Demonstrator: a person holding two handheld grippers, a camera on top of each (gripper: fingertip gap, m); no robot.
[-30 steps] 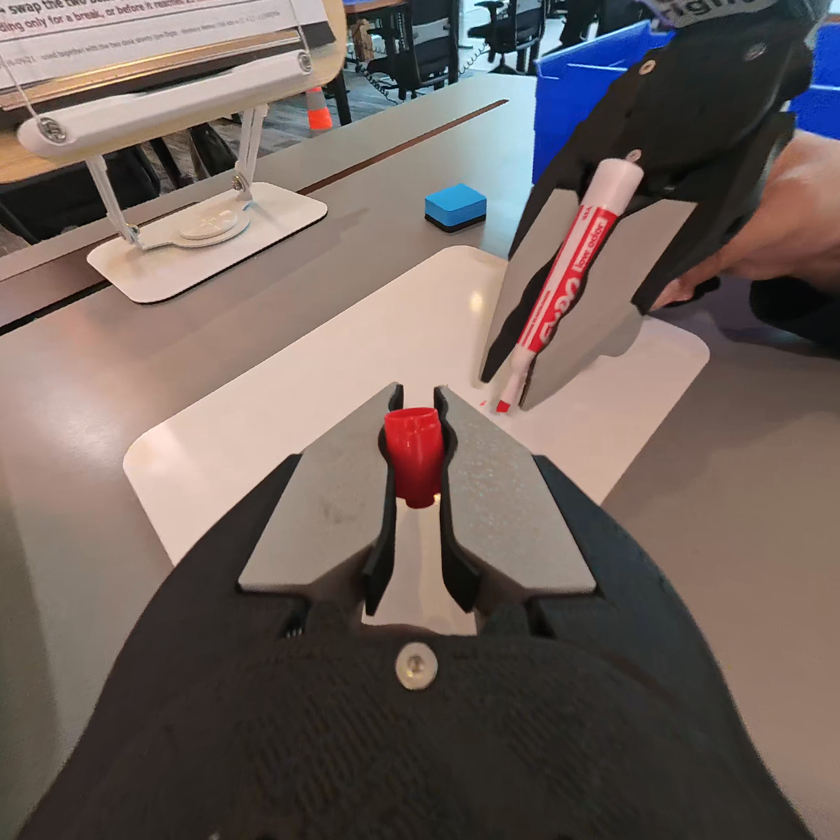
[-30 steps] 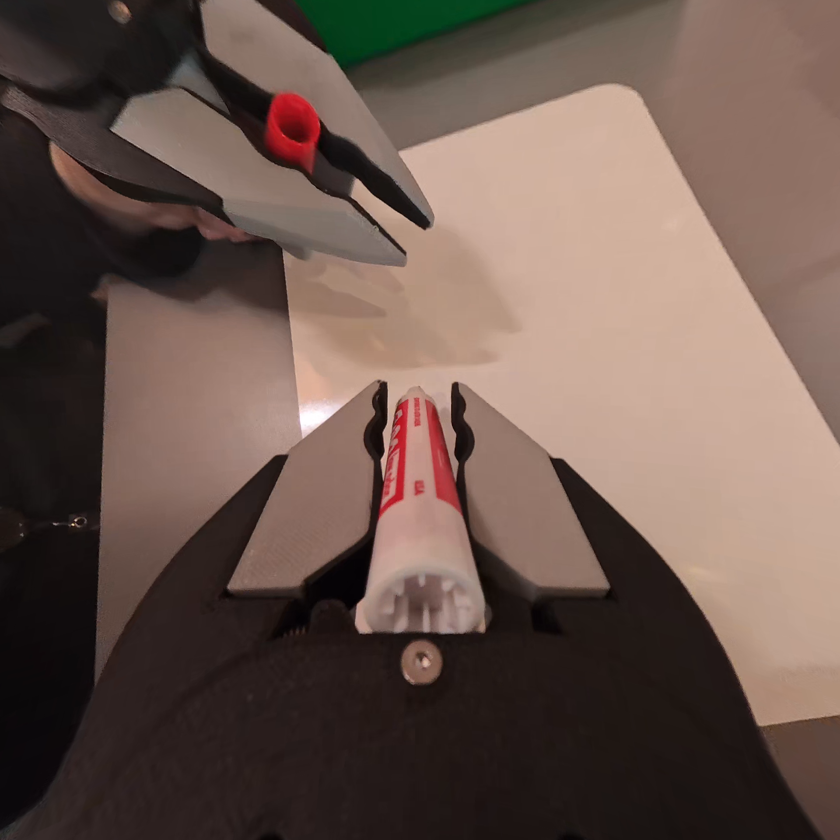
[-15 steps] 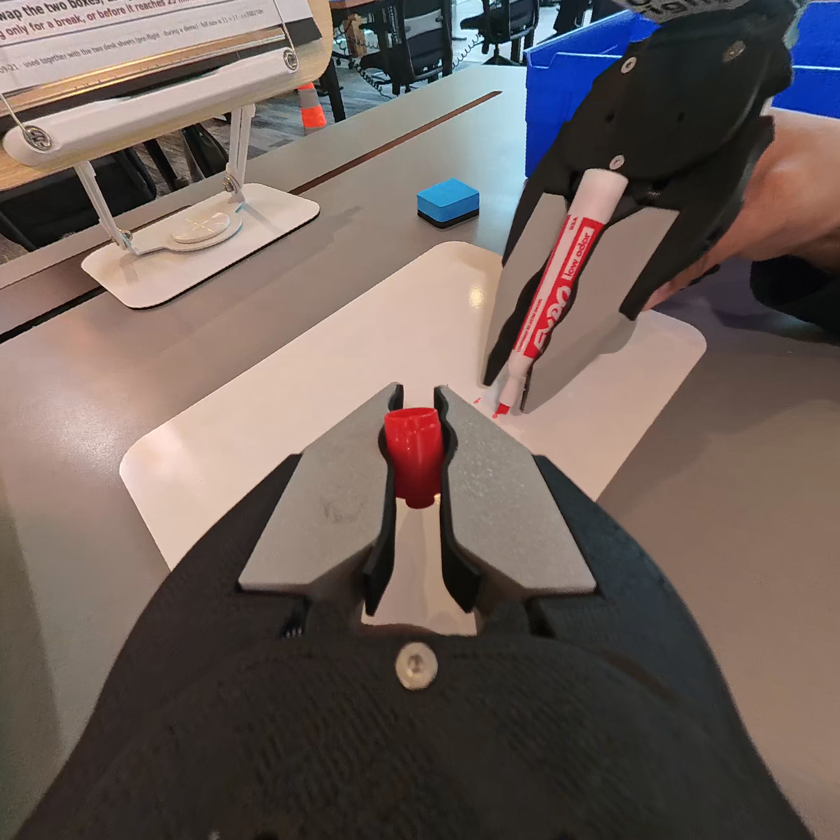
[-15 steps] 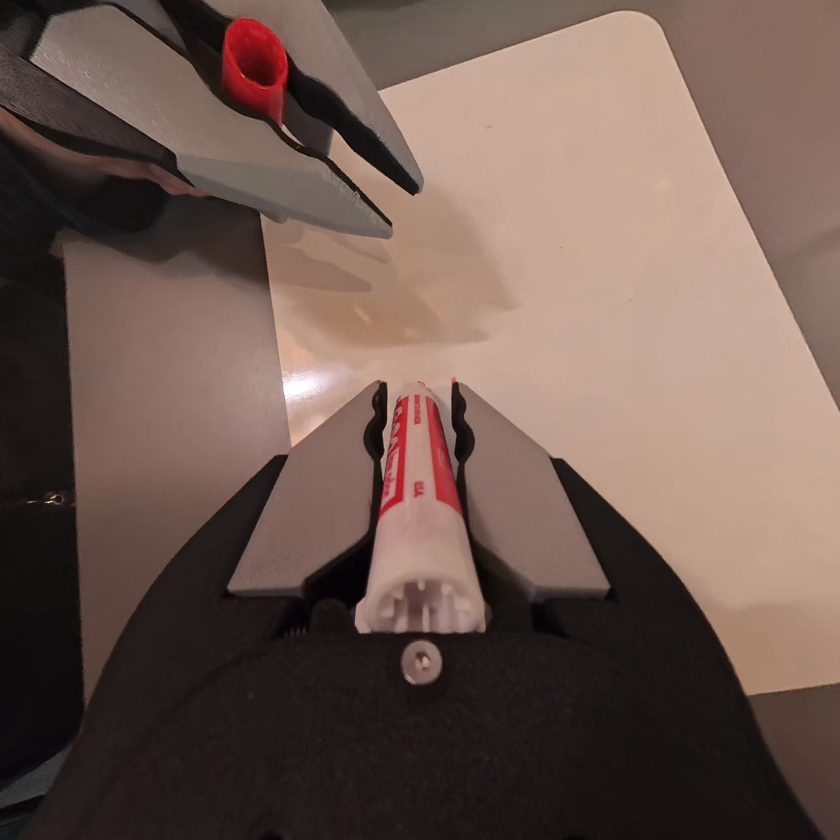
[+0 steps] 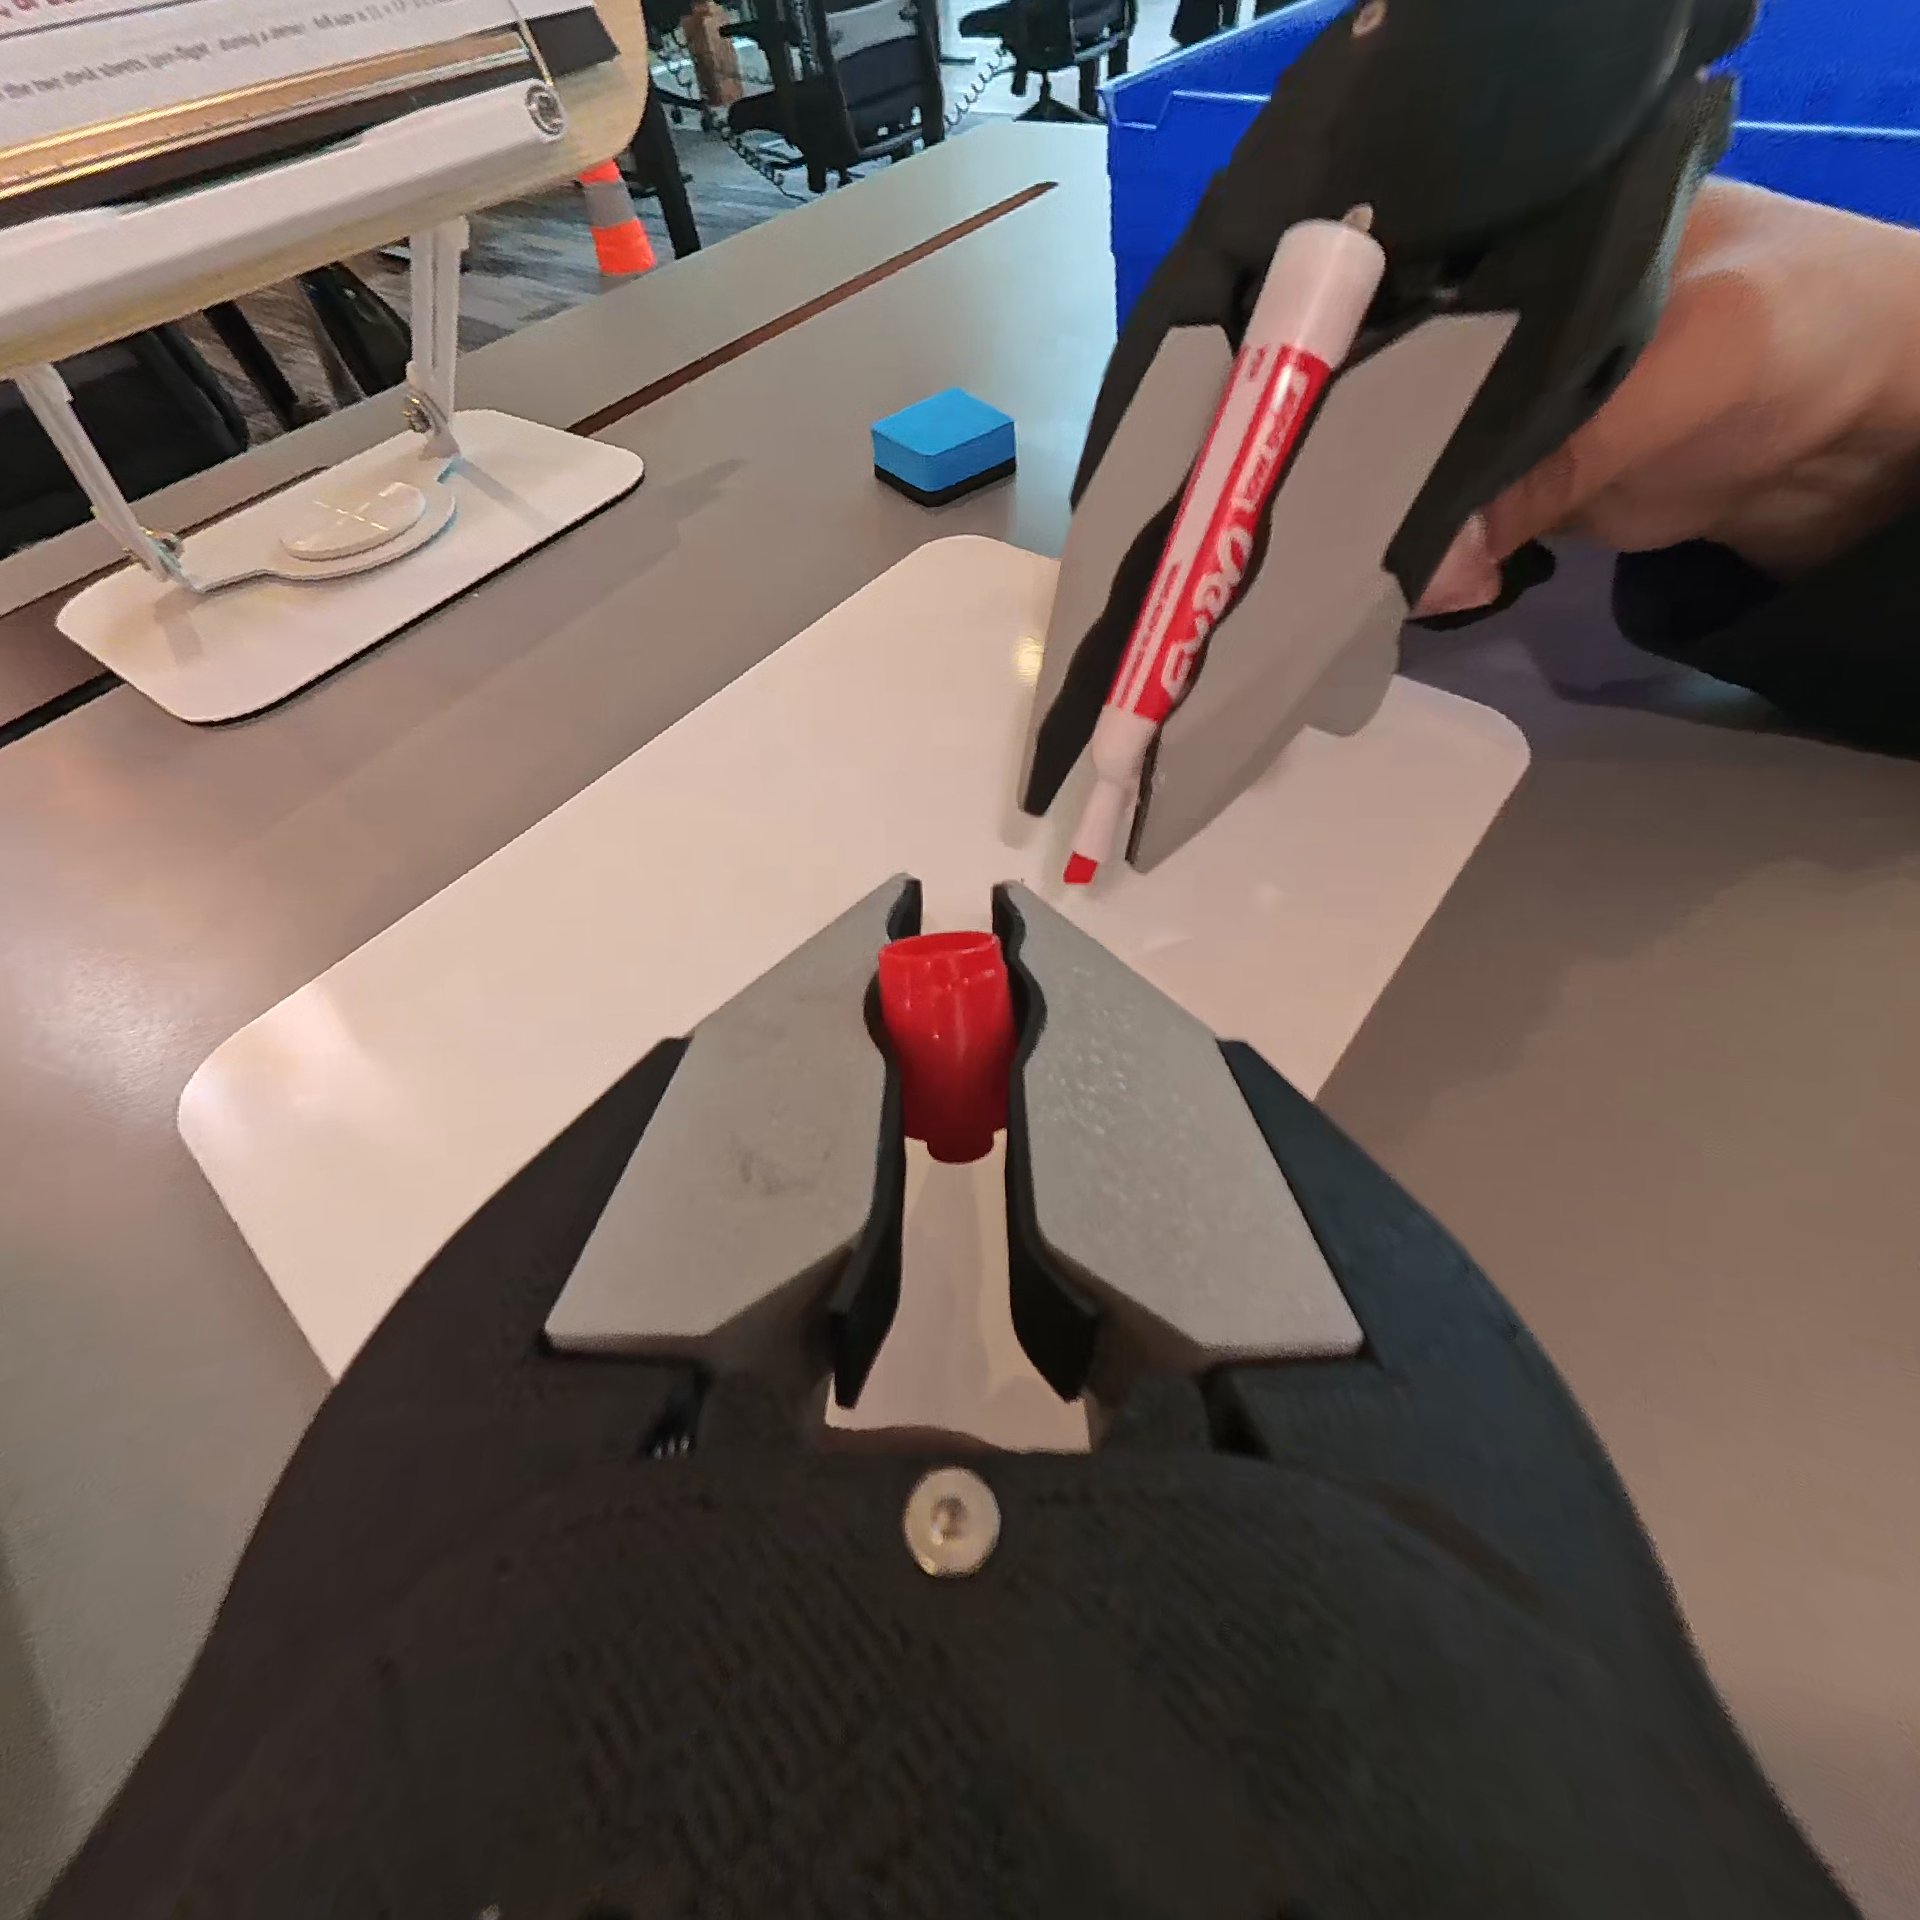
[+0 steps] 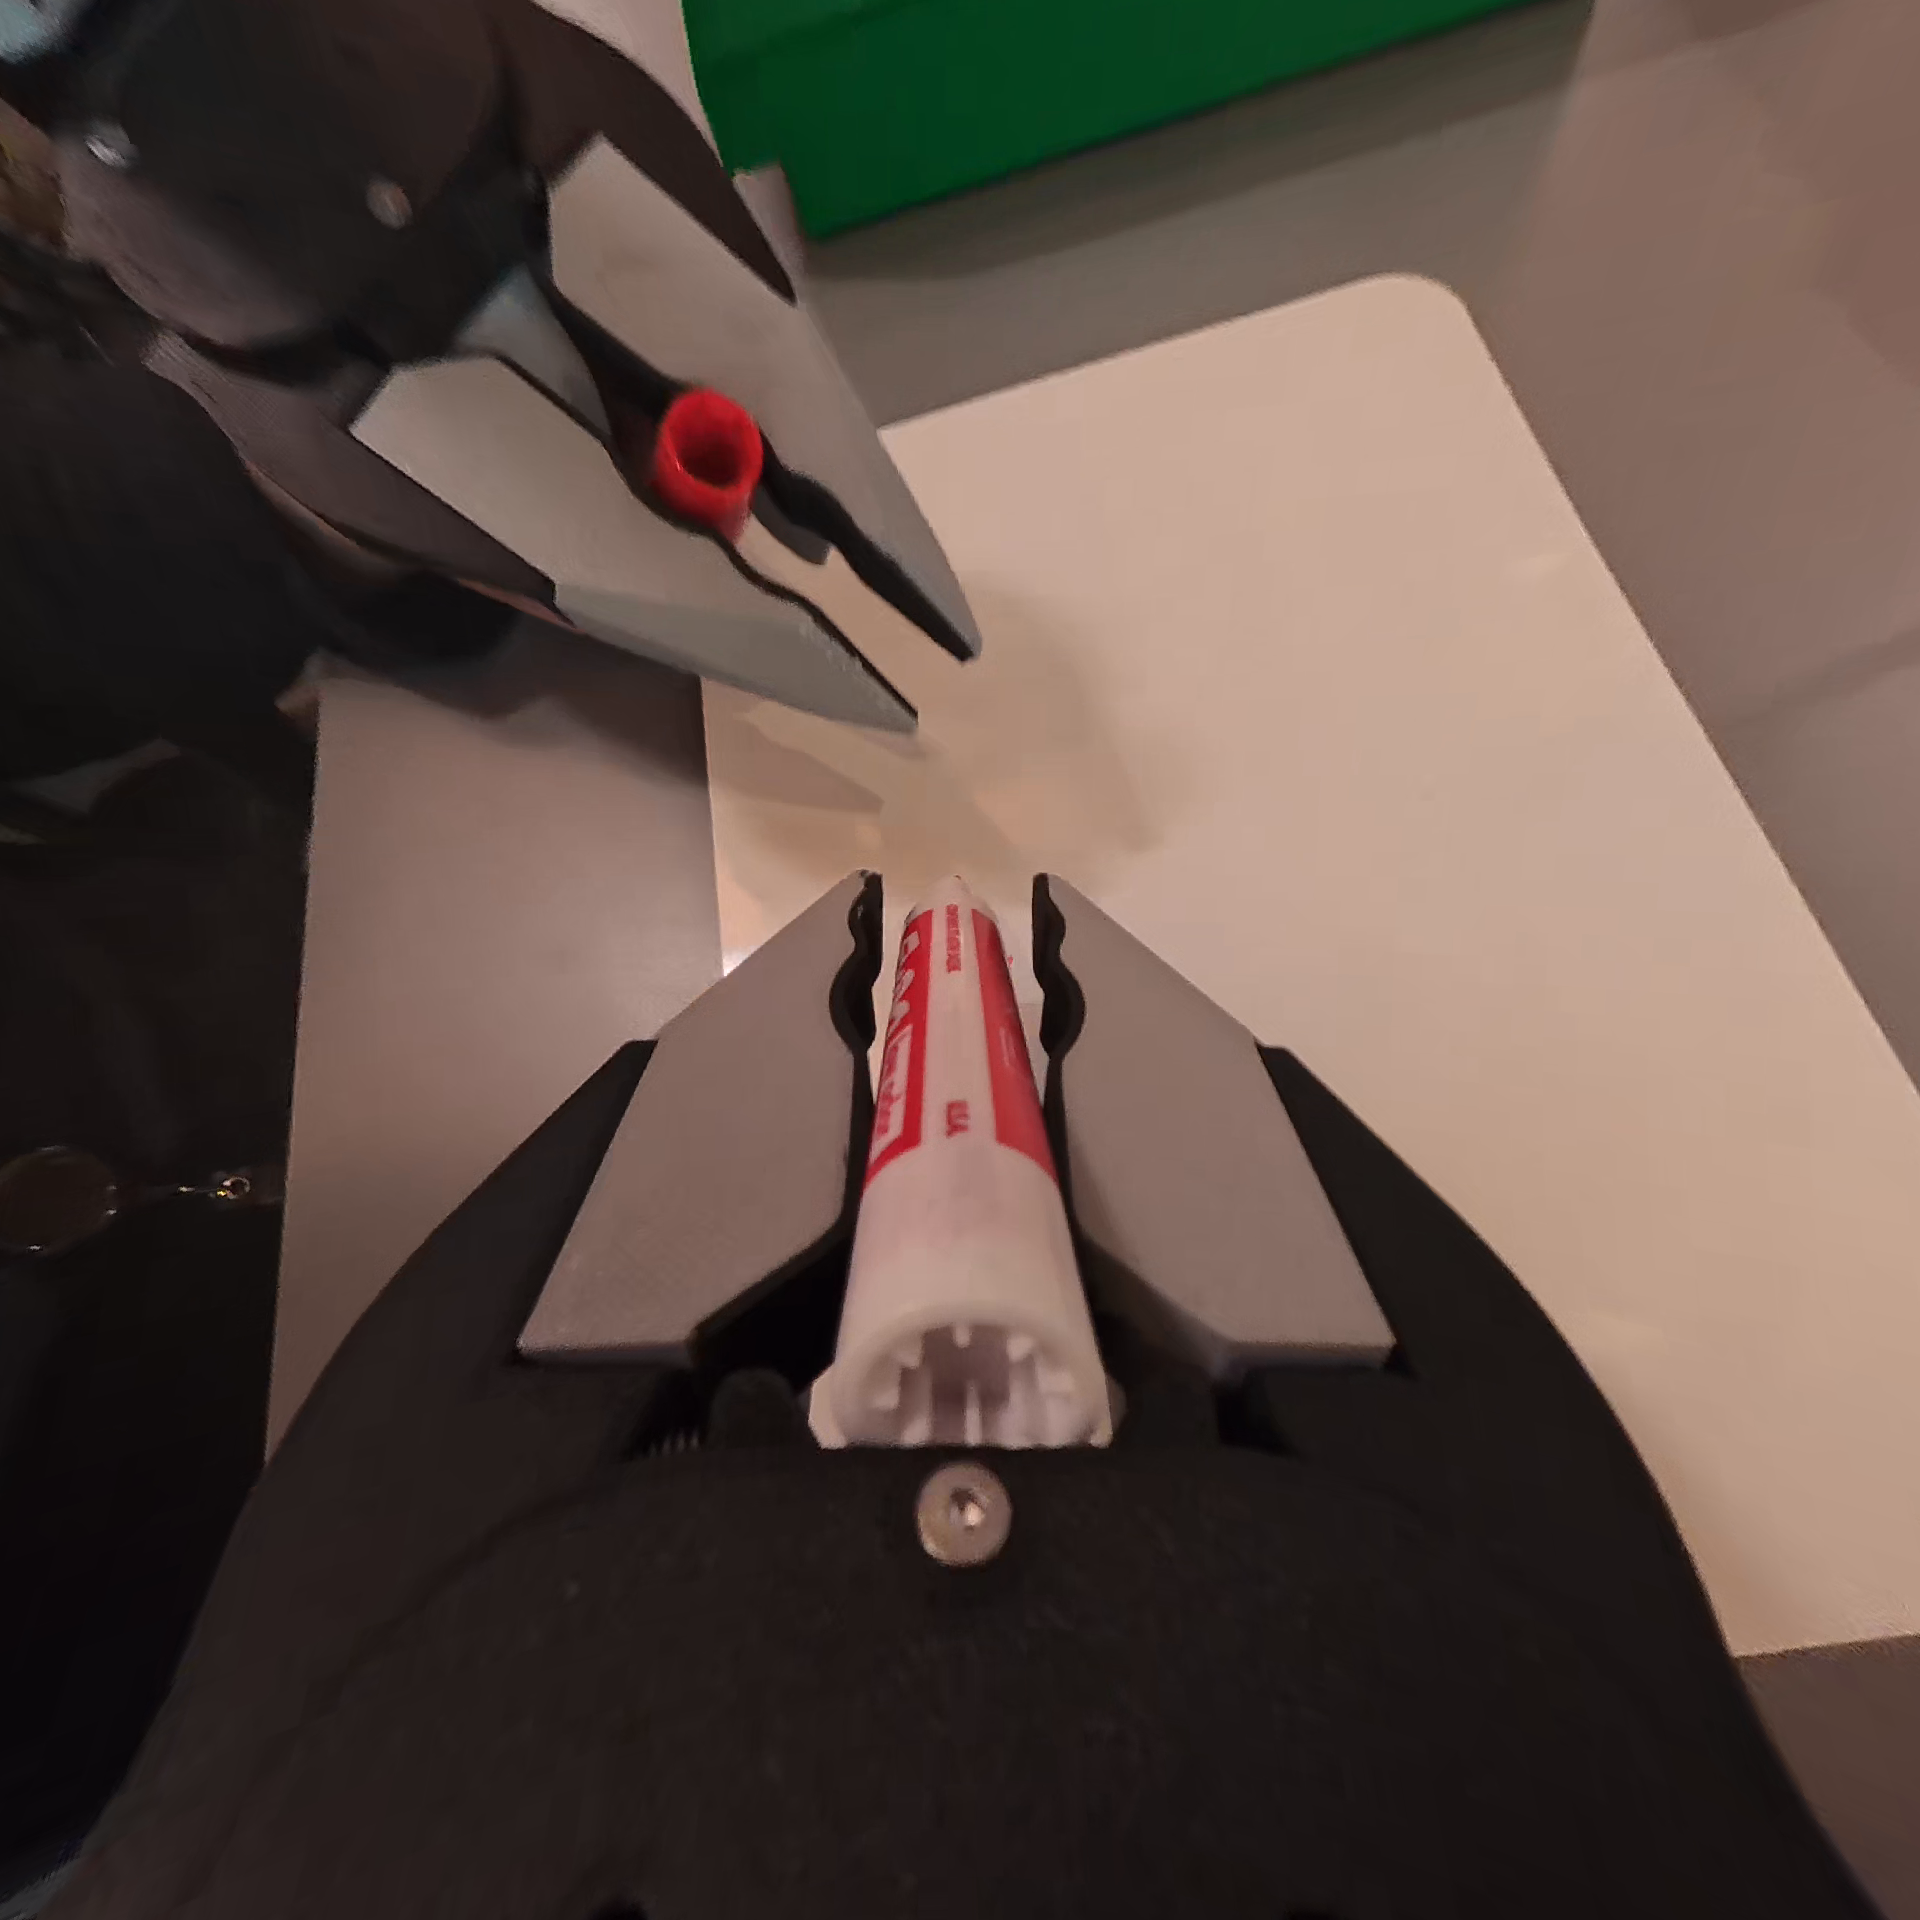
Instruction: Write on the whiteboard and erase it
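Left wrist view takes in a grey tabletop [image 5: 1621, 1091] carrying the whiteboard [image 5: 644, 935], a white rounded panel lying flat; every place below is given from that board. Beyond its far right corner stands a blue bin [image 5: 1164, 177]. Past its far left side sits a white document stand [image 5: 343, 540] holding a printed sheet. In the right wrist view a green box [image 6: 1039, 94] lies on the tabletop past the board's far edge. The right gripper [image 5: 1091, 831] hangs above the board's far right part, tips pointing down, clamped around a red-and-white marker [image 5: 1216, 540] whose red tip sits just above the white surface; I cannot tell whether it touches. The left gripper [image 5: 956, 904] hovers over the board's near edge, closed narrowly on the red marker cap [image 5: 943, 1029], open end facing forward. A blue eraser [image 5: 943, 445] rests on the tabletop just beyond the board's far edge.
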